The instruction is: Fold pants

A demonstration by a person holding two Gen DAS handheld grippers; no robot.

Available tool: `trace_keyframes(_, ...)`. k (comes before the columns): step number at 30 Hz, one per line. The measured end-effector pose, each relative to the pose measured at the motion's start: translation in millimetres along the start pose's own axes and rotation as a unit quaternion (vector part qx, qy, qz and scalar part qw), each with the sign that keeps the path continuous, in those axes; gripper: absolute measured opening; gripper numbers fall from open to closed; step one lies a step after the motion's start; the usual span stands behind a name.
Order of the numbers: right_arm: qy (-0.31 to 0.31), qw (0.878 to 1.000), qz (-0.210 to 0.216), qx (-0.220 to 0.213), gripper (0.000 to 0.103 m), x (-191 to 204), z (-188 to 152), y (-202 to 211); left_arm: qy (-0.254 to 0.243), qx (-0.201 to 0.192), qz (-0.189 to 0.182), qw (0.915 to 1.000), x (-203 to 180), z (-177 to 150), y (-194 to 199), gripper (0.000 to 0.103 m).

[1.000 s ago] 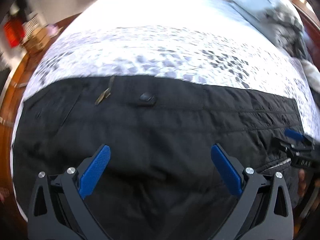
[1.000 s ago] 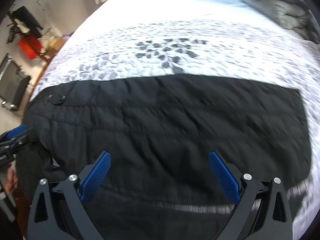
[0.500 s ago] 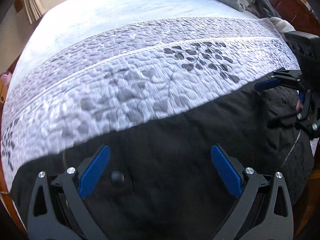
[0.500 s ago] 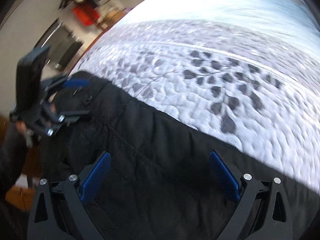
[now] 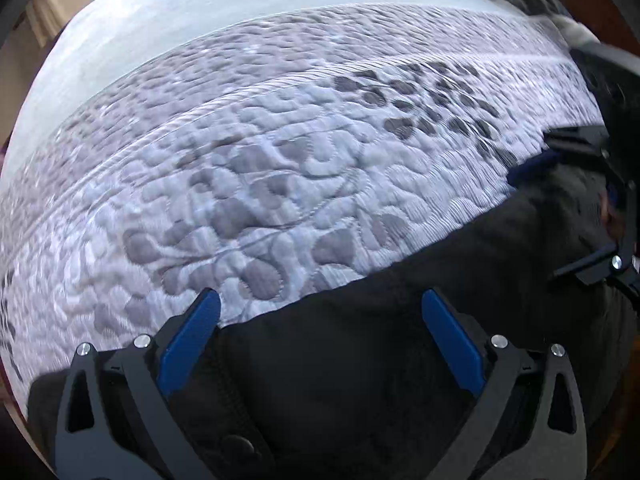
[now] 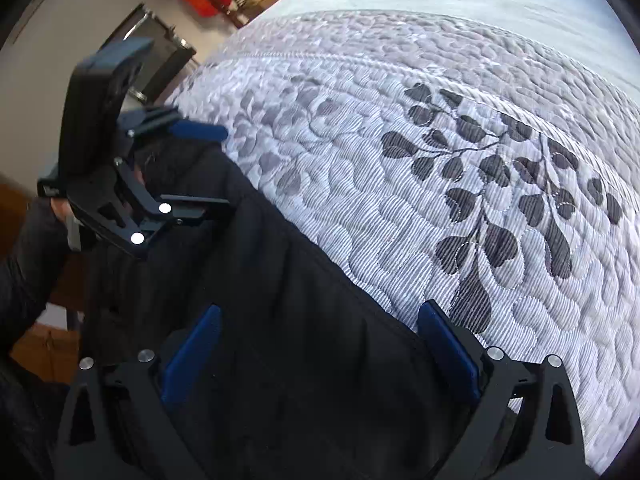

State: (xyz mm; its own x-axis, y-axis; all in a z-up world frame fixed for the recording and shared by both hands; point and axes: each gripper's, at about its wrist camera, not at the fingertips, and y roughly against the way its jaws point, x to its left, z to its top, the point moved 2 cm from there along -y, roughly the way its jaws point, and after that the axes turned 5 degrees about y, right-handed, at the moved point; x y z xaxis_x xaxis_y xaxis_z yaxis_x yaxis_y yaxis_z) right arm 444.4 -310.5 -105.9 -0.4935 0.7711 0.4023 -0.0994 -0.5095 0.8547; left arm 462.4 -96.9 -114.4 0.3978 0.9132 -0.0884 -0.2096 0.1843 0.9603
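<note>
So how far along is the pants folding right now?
Early on. The black quilted pants lie spread along the near edge of the grey-and-white leaf-patterned quilt; no finished fold shows. Both the left hand-held gripper and right hand-held gripper are open over the fabric, holding nothing. Gripping and folding remain.

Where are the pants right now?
The pants lie along the near edge of the quilt, under both open grippers: left gripper near the button, right gripper further along.
</note>
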Motion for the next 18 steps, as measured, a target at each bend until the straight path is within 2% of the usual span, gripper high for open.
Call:
trace_keyframes(2, 0.003, 1.000, 0.003, 0.002, 0.100, -1, 0, -1, -0.008, -0.003, 0.000, 1.0000, -2, 1, -2, 0.100)
trace_keyframes(3, 0.006, 1.000, 0.003, -0.001, 0.096, -1, -1, -1, -0.010, -0.003, -0.002, 0.9999, -3, 2, -2, 0.100)
trace_keyframes(4, 0.011, 1.000, -0.002, -0.003, 0.085, -1, -1, -3, -0.010, -0.004, -0.005, 0.9999, -3, 3, -3, 0.100)
trace_keyframes(7, 0.028, 0.999, -0.036, -0.003, 0.063, -2, -4, -5, -0.014, -0.006, -0.019, 0.9997, -6, 5, -2, 0.100)
trace_keyframes(8, 0.030, 0.999, -0.038, -0.004, 0.059, -3, -6, -3, -0.017, -0.008, -0.023, 0.9996, -7, 6, -1, 0.100)
trace_keyframes(10, 0.036, 0.999, -0.040, -0.005, 0.037, -3, -9, 1, -0.028, -0.011, -0.028, 0.9991, -10, 7, 2, 0.100)
trace_keyframes(13, 0.059, 0.998, -0.034, -0.002, 0.016, 4, -14, 6, -0.047, -0.010, -0.024, 0.9985, -16, 11, 3, 0.100)
trace_keyframes(15, 0.072, 0.997, -0.033, -0.008, 0.012, 10, -17, 9, -0.062, -0.004, -0.028, 0.9977, -21, 14, 1, 0.100)
trace_keyframes(18, 0.078, 0.996, -0.033, -0.029, 0.011, 16, -17, 18, -0.084, 0.000, -0.038, 0.9957, -28, 17, 1, 0.100)
